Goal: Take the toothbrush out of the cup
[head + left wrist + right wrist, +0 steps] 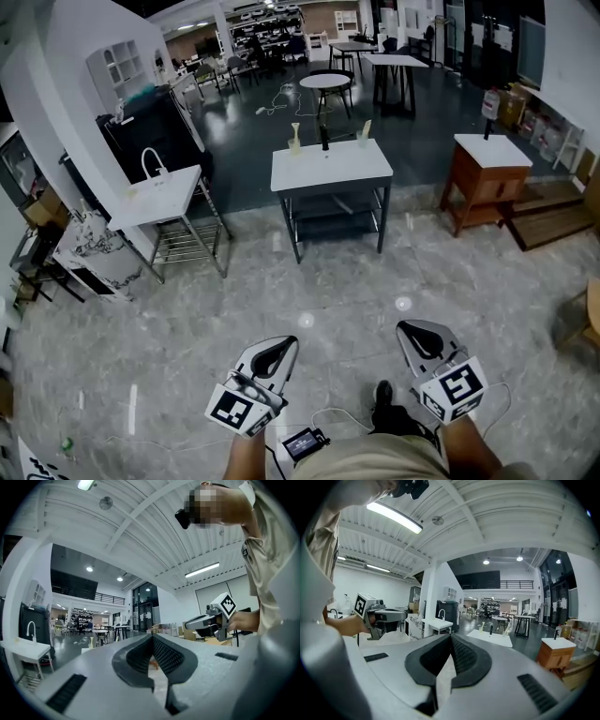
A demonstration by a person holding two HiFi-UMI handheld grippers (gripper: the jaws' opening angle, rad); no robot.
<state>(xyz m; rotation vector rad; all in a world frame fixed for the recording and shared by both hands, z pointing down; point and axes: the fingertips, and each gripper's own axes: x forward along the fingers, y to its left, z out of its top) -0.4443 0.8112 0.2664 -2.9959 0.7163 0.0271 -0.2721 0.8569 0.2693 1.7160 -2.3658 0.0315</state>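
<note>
A white table [330, 169] stands several steps ahead across the tiled floor. On its far edge are a pale cup [294, 139] at the left with something thin sticking up, a dark bottle [324, 139] and a second pale cup [364, 132]. They are too small to pick out a toothbrush. My left gripper [279, 347] and right gripper [419, 331] are held low and near my body, both shut and empty, far from the table. In the left gripper view the jaws of the left gripper [152, 637] meet; in the right gripper view those of the right gripper [450, 637] also meet.
A white sink stand [159, 199] is at the left with a black cabinet [150, 131] behind it. A wooden cabinet [487, 173] with a white top and wooden steps [553, 216] stand at the right. Round and square tables fill the back.
</note>
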